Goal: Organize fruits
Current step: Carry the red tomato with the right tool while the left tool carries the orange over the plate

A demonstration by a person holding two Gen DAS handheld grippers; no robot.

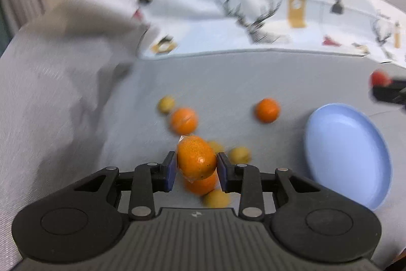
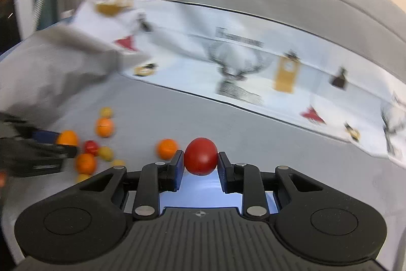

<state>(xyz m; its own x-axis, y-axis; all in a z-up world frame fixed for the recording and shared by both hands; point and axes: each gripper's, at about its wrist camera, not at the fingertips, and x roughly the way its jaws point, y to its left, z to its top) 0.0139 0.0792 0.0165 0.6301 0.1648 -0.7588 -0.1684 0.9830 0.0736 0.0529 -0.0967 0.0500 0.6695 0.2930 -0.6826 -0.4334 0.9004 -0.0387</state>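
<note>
My left gripper (image 1: 196, 164) is shut on an orange (image 1: 196, 158) in clear wrap, lifted above the grey cloth. Under it lie another orange (image 1: 201, 186) and small yellow fruits (image 1: 239, 155). Two more oranges (image 1: 183, 120) (image 1: 267, 110) rest farther back. My right gripper (image 2: 200, 160) is shut on a red tomato-like fruit (image 2: 201, 156), held over the pale blue plate (image 2: 200, 191). In the right wrist view the left gripper (image 2: 54, 144) shows at the left edge with its orange (image 2: 67, 138). The blue plate (image 1: 347, 154) lies right of the fruit pile.
A white printed cloth (image 1: 253, 12) with deer and clock pictures spans the back. Crumpled grey fabric (image 1: 50, 83) rises on the left. Loose fruits (image 2: 87, 156), including a red one (image 2: 90, 147), are scattered left of the plate on the grey cover.
</note>
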